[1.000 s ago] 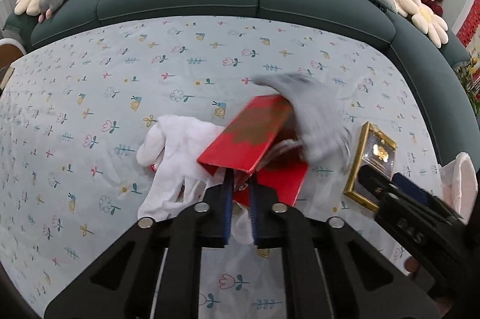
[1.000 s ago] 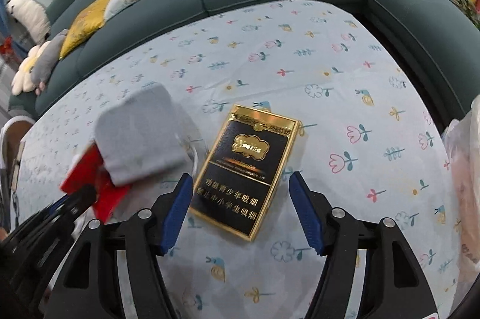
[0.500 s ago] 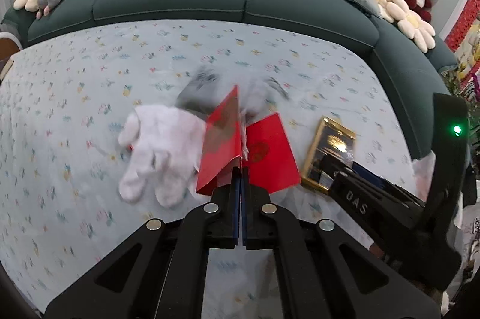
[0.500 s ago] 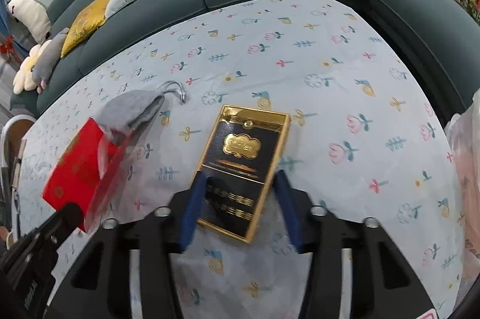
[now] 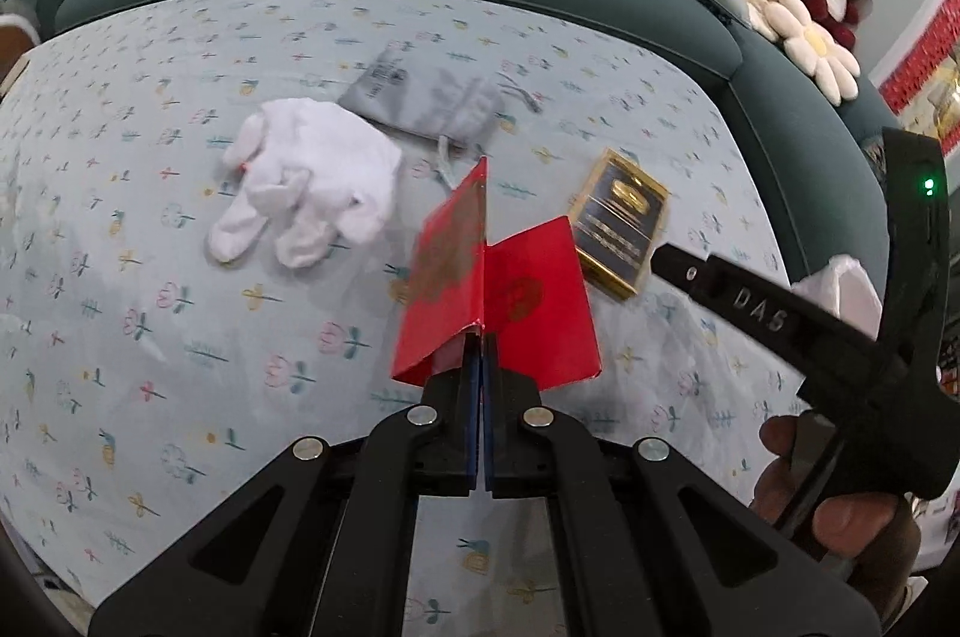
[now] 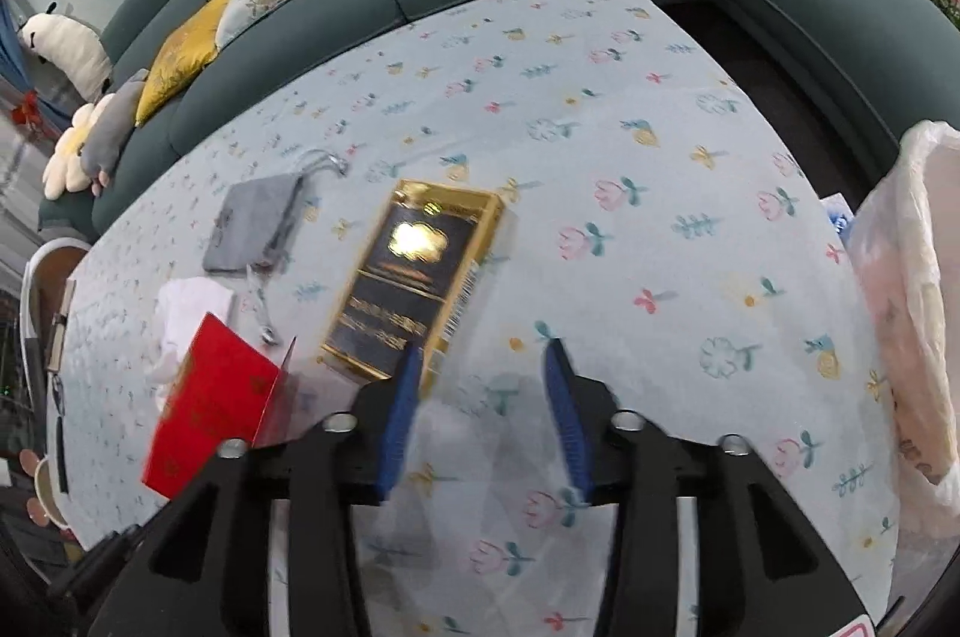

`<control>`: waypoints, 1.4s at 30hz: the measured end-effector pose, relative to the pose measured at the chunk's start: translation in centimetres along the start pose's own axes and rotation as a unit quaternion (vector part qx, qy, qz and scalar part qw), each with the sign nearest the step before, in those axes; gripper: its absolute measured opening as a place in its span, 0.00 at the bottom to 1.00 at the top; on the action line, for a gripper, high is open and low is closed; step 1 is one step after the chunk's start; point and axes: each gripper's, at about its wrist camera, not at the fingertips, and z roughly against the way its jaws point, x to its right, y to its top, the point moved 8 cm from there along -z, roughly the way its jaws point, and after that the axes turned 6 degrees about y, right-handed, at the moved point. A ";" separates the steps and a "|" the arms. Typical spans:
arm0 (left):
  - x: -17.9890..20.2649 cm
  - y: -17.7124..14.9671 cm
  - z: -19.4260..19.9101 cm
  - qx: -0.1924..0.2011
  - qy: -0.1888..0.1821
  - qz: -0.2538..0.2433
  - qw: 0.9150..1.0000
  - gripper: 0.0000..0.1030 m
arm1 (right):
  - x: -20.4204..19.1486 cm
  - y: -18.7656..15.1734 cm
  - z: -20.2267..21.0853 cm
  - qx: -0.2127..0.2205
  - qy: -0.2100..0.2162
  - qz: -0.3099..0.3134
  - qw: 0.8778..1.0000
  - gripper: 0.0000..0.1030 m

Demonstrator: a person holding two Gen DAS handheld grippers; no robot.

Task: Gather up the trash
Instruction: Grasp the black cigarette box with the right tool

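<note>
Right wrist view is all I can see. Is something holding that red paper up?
Observer: Yes. The left gripper is shut on the bottom edge of the red folded paper envelope.
Child: What's the white lump behind it?
Observer: White cloth gloves, lying on the flowered tablecloth with the fingers showing.
</note>
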 end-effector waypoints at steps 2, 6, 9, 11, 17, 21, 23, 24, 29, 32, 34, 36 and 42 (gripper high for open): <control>-1.2 0.4 0.3 0.006 0.006 0.013 1.000 0.00 | -0.8 0.7 -0.4 0.007 -0.001 -0.005 1.000 0.65; -3.1 1.4 0.3 0.011 0.013 0.029 0.999 0.00 | -2.0 1.4 -2.4 -0.001 -0.015 -0.015 1.000 0.68; -4.2 1.7 0.0 0.010 0.018 0.034 0.999 0.00 | -2.5 1.4 -4.1 -0.006 -0.045 -0.021 0.999 0.68; -4.8 1.8 -0.2 0.009 0.019 0.037 0.999 0.00 | -2.5 1.3 -4.8 -0.001 -0.067 -0.017 0.998 0.71; -4.8 1.7 -0.1 0.006 0.018 0.035 0.999 0.00 | -3.5 0.8 -5.0 -0.001 -0.088 0.044 0.995 0.60; -3.9 1.6 0.5 0.008 0.015 0.031 0.999 0.00 | -2.9 0.1 -3.8 -0.006 -0.067 0.046 0.997 0.56; -3.2 1.5 1.1 0.012 0.011 0.029 0.999 0.00 | -2.1 -0.1 -2.3 0.004 -0.057 0.041 0.998 0.56; -2.7 1.5 1.5 0.014 0.008 0.026 1.000 0.00 | -1.8 -0.1 -1.5 0.009 -0.054 0.041 0.998 0.56; 0.6 1.2 3.4 0.023 -0.009 0.011 1.000 0.00 | 0.1 0.2 3.7 0.043 -0.043 0.038 0.997 0.56; 3.6 0.9 4.8 0.032 -0.024 -0.008 0.999 0.00 | 2.0 0.6 7.0 0.061 -0.041 0.031 0.997 0.56; 5.7 0.6 5.7 0.037 -0.033 -0.023 0.998 0.00 | 3.5 0.7 8.9 0.072 -0.042 0.024 0.996 0.56; 7.9 0.3 6.4 0.040 -0.043 -0.038 0.998 0.00 | 5.1 1.0 10.8 0.086 -0.045 0.014 0.995 0.56; 15.2 -0.8 8.6 0.051 -0.072 -0.085 0.992 0.00 | 11.1 1.4 16.6 0.122 -0.056 -0.026 0.991 0.56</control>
